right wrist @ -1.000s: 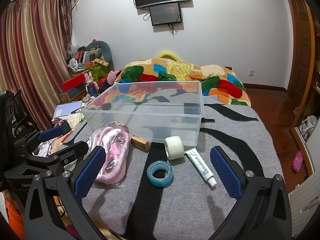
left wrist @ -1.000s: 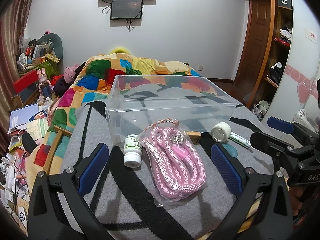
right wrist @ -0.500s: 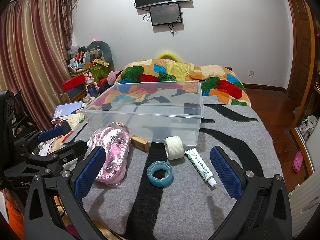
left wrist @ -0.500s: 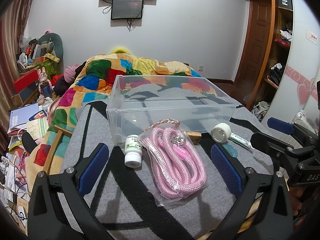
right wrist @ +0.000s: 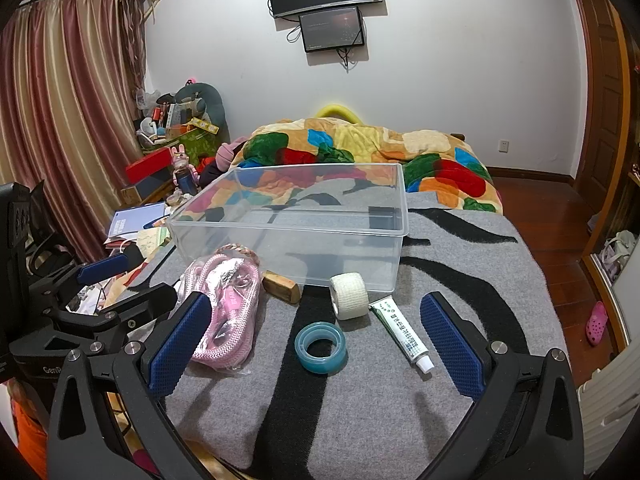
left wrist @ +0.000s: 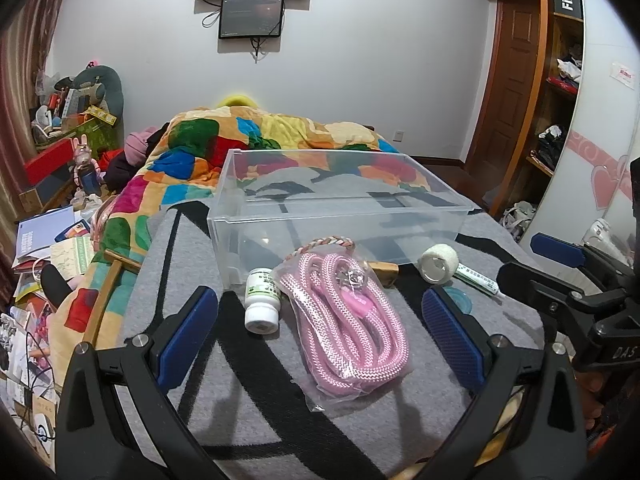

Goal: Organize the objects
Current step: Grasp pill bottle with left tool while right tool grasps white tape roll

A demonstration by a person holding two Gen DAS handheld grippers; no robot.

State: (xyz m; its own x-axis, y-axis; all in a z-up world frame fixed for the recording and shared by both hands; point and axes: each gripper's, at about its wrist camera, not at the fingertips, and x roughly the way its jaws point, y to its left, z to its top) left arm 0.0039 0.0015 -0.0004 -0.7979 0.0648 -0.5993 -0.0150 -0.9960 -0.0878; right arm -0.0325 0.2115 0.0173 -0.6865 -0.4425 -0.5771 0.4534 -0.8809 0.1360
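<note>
I see the clear rectangular plastic bin (left wrist: pixel 340 216) standing empty on the grey blanket with black stripes (right wrist: pixel 460 304), toward its far edge. Along the bin's near wall lies a row of loose things. At the left end a small white pill bottle with a green label (left wrist: pixel 262 300) lies on its side, cap toward me. Beside it is the coiled pink rope in a clear plastic bag (left wrist: pixel 346 328), its far end touching the bin wall. A small wooden block (right wrist: pixel 281 286) lies just right of the bag, then a white roll of gauze tape (right wrist: pixel 349 295) close to the bin, with a white ointment tube with green print (right wrist: pixel 402 333) just right of the roll, cap pointing to the near edge. A translucent blue tape ring (right wrist: pixel 320 346) lies flat nearer me, apart from the roll. My left gripper (left wrist: pixel 320 336) hangs over the near edge with jaws wide apart, straddling the bottle and rope bag, holding nothing. My right gripper (right wrist: pixel 316 340) is likewise spread wide and holding nothing, framing the ring and tube.
</note>
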